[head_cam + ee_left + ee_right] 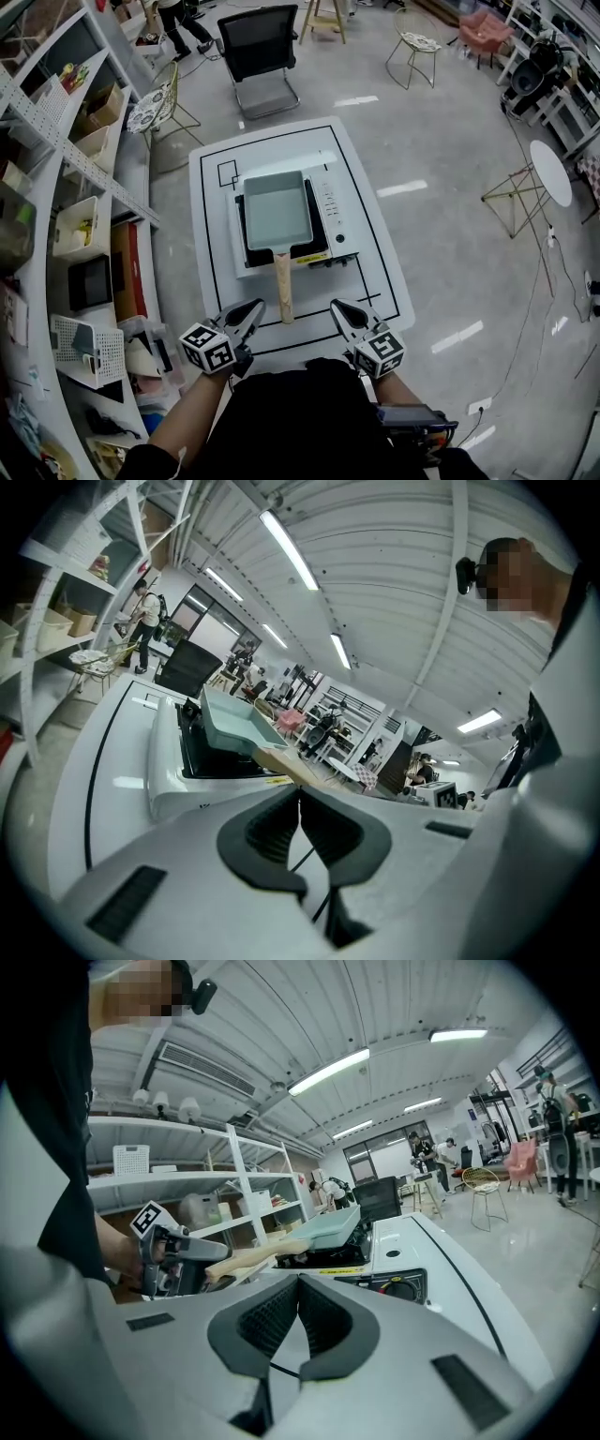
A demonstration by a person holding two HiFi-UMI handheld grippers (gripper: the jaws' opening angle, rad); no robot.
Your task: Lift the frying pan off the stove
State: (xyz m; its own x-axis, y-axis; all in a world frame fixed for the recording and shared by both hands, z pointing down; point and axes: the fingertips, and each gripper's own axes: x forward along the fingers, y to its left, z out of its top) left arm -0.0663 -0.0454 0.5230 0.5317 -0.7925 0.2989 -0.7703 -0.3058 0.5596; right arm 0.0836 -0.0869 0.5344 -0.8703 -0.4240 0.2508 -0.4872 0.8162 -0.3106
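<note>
A rectangular pale-green frying pan (276,210) sits on a white portable stove (328,217) on the white table (375,272). Its wooden handle (283,287) points toward me. My left gripper (251,311) is just left of the handle's end and my right gripper (339,309) just right of it, both over the table's near edge, shut and holding nothing. In the left gripper view the pan (230,726) and handle (286,764) lie beyond the closed jaws. The right gripper view shows the pan (333,1224), the handle (253,1258) and the left gripper (173,1255) at left.
White shelving (75,234) with boxes and bins runs along the left side, close to the table. A black office chair (258,52) stands beyond the table's far end. A small round white table (551,172) and wire chairs stand on the floor to the right.
</note>
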